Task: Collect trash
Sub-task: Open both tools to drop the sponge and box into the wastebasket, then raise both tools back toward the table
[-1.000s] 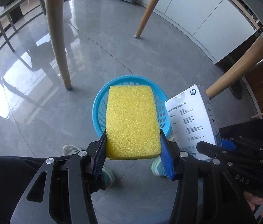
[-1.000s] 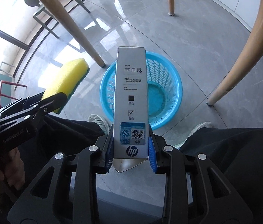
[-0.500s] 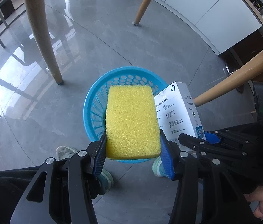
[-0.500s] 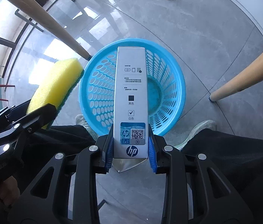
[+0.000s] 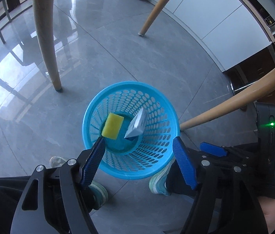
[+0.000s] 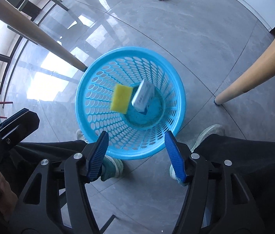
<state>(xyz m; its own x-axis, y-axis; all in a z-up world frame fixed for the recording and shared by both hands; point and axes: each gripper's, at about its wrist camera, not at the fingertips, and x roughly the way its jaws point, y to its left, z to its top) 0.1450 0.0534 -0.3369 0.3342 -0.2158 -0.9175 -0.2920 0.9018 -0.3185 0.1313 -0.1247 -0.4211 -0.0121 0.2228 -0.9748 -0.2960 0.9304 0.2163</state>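
Observation:
A blue perforated basket (image 5: 162, 105) (image 6: 90, 78) stands on the grey floor below both grippers. Inside it, a yellow sponge (image 5: 112, 125) (image 6: 121, 99) and a white printer-ink box (image 5: 137, 124) (image 6: 143, 97) are down near the bottom, tilted and slightly blurred. My left gripper (image 5: 139, 140) hangs over the basket's near rim, its jaws opening with nothing between them. My right gripper (image 6: 136, 133) is also above the near rim, jaws opening and empty. In the right wrist view the left gripper's black frame (image 6: 10, 128) shows at the left edge.
Wooden table legs stand around the basket: one at the left (image 5: 45, 39), one at the right (image 5: 234, 105) (image 6: 254, 68), one farther back (image 5: 153, 11). A person's shoes (image 6: 110, 165) and dark trouser legs (image 6: 244, 156) are just behind the basket.
Both grippers have opened and let go. The sponge and the box have dropped from between the pads into the basket. Both grippers sank a little toward the basket.

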